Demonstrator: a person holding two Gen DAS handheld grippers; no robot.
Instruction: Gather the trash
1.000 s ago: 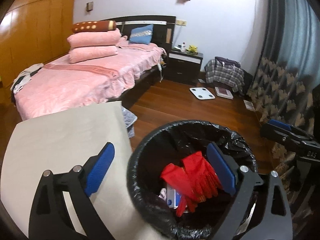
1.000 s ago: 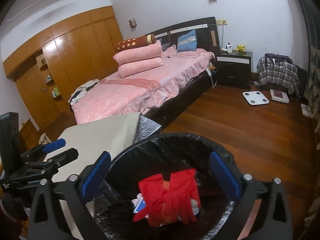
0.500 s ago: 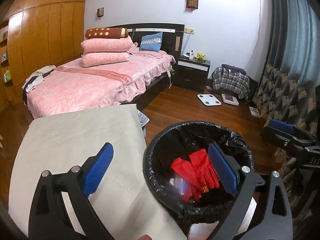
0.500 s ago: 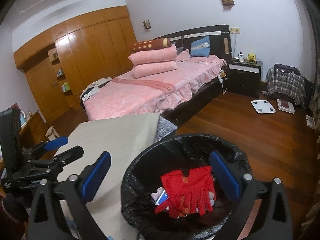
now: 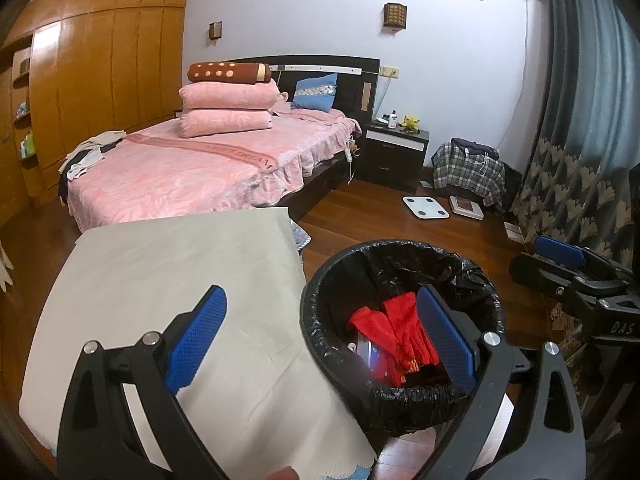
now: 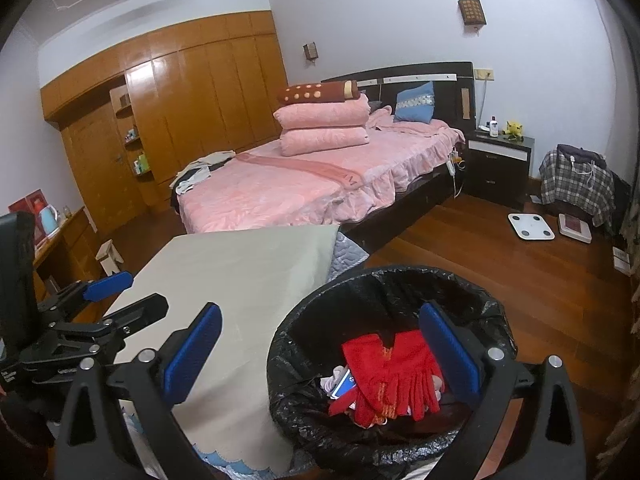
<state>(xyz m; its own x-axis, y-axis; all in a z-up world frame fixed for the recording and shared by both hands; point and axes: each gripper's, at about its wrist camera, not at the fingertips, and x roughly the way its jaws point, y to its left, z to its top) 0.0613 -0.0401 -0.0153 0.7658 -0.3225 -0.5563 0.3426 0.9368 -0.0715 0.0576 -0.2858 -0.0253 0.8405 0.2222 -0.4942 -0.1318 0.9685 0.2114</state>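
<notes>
Both claws are seen spread wide, nothing held: left gripper (image 5: pixel 320 336), right gripper (image 6: pixel 320 344). Lower left of frame is filled by a table (image 5: pixel 160 280) under a plain grey cloth, bare on top. Just beside its right edge, a black-lined bin (image 5: pixel 400 336) is seen on the wood floor (image 6: pixel 500 264), with red gloves (image 6: pixel 388 376) lying inside on other scraps. A pink bed (image 6: pixel 312 184) is seen mid-frame, wardrobe (image 6: pixel 192 108) upper left, nightstand (image 5: pixel 394 152) and white scale (image 5: pixel 425 207) at right.
</notes>
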